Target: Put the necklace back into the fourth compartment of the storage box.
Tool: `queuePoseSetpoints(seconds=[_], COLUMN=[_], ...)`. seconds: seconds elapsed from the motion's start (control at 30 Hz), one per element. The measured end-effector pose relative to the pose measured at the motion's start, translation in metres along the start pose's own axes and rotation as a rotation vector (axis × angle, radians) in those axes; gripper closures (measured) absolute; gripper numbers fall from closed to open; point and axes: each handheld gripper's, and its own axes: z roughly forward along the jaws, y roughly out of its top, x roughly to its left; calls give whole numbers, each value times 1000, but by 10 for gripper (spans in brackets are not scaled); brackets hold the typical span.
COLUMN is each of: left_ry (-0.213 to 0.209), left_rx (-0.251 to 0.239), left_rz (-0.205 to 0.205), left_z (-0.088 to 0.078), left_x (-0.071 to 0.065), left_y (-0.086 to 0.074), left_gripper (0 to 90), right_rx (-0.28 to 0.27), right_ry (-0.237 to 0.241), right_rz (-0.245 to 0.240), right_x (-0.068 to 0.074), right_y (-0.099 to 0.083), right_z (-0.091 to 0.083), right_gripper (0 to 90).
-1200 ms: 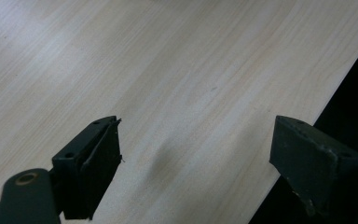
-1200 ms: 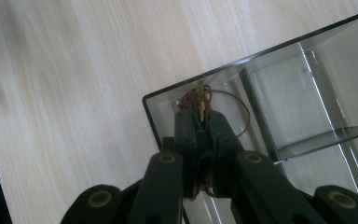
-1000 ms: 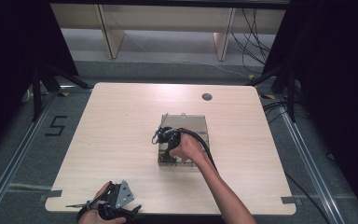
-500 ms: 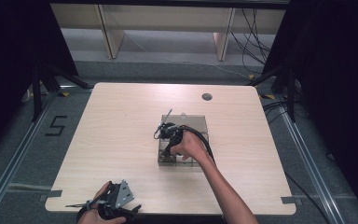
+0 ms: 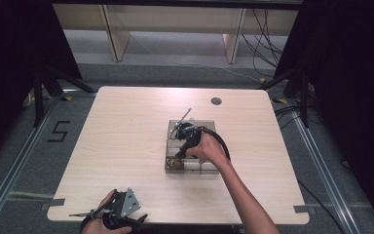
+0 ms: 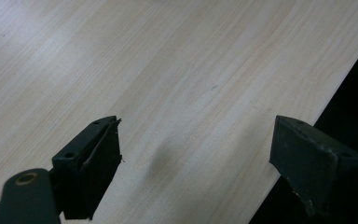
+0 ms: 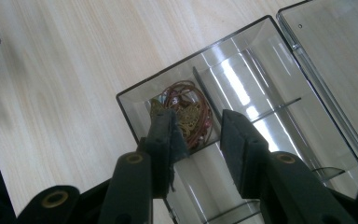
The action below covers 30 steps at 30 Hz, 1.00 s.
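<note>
A clear divided box [image 5: 192, 156] sits a little right of the middle of the pale wooden bench [image 5: 126, 146], its lid open behind it. One corner compartment holds a tangle of reddish and gold jewellery [image 7: 186, 116]. The right tongs [image 7: 196, 133] hang just over that tangle, jaws a little apart and holding nothing. The left tongs [image 6: 196, 163] rest at the bench's near edge, well apart from the box, jaws spread wide.
</note>
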Motion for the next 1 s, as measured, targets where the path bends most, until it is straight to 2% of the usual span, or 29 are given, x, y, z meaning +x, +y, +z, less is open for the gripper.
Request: queuePoseSetpoints(seconds=[0.1,0.2,0.23,0.27,0.3,0.57,0.73,1.0], left_ry=[-3,-5,-2,-2,-2,0,-1,-5], left_rx=[-1,9,8,9,9,9,8,18], left_rz=[-10,-20,-22,-21,-21,-26,-23,-23], left_z=[0,1,0,0,0,0,1,1], left_x=[-1,-1,-1,-1,-1,-1,-1,-1], left_y=[-1,-1,-1,-1,-1,-1,-1,-1], left_gripper=[157,157,157,157,157,157,157,157], right_rx=[-5,-10,-13,-12,-19,-29,-41,-54], right_ry=[0,5,10,6,6,-2,-16,-8], right_rz=[0,20,2,17,6,8,18,35], right_x=[1,3,2,3,2,0,-4,-9], right_y=[-1,-3,-4,-4,-5,-12,-22,-35], right_z=[-1,-3,-4,-5,-6,-14,-21,-27], right_gripper=[652,634,630,627,625,591,576,562])
